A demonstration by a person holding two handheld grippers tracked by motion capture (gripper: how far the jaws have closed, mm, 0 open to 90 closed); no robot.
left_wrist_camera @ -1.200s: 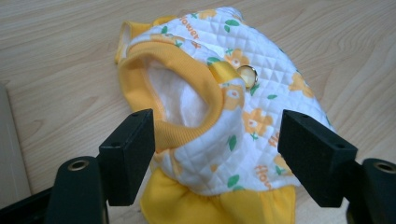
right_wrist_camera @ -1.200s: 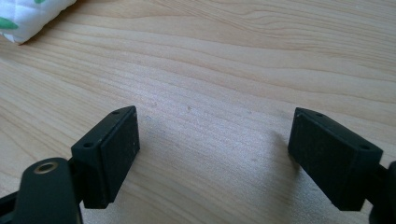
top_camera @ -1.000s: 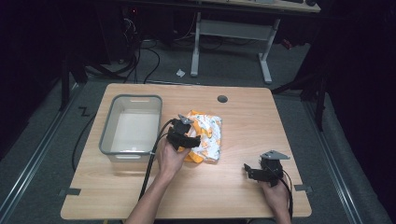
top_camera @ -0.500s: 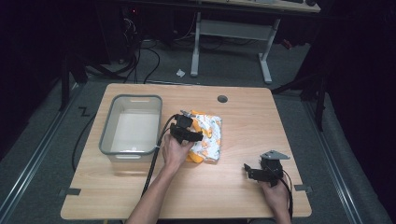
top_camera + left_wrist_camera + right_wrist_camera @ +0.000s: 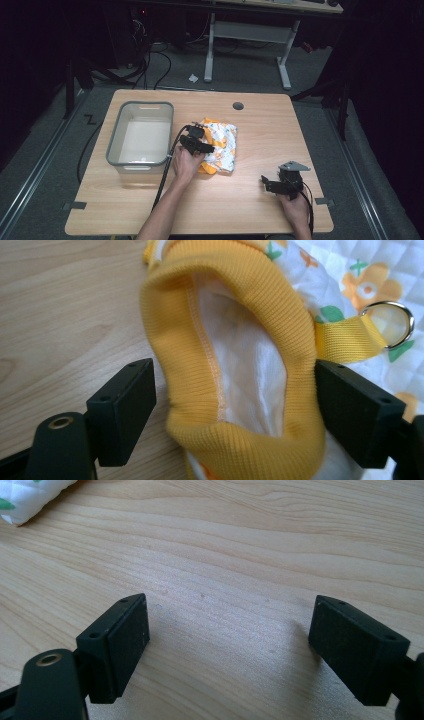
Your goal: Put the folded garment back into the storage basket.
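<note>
Quilted white cloth garment (image 5: pixel 220 145) with orange and green prints and a ribbed yellow cuff (image 5: pixel 235 365) is lying on the light wooden surface (image 5: pixel 250 200), just to the right of the grey-rimmed clear plastic bin (image 5: pixel 141 132) and not inside it. The left hand-held gripper (image 5: pixel 232 405) is straddling that cuff: its jaws have just been opening and are now standing spread wide, the left pad clear of the fabric and the right pad sitting just beside or barely brushing the yellow rib, so nothing is being pinched yet. A yellow strap with a metal ring (image 5: pixel 395 322) is lying just past the right pad.

To do this step well, judging from the pose, the person should be lowering the jaws so both layers of the cuff sit between the pads, keeping the strap and ring out of the bite, then closing firmly before lifting, since a shallow hold on soft ribbing would likely slip.

The right hand-held gripper (image 5: pixel 227 645) is hovering over bare wood near the front right of the surface, well apart from the garment, its jaws spread and holding nothing.
</note>
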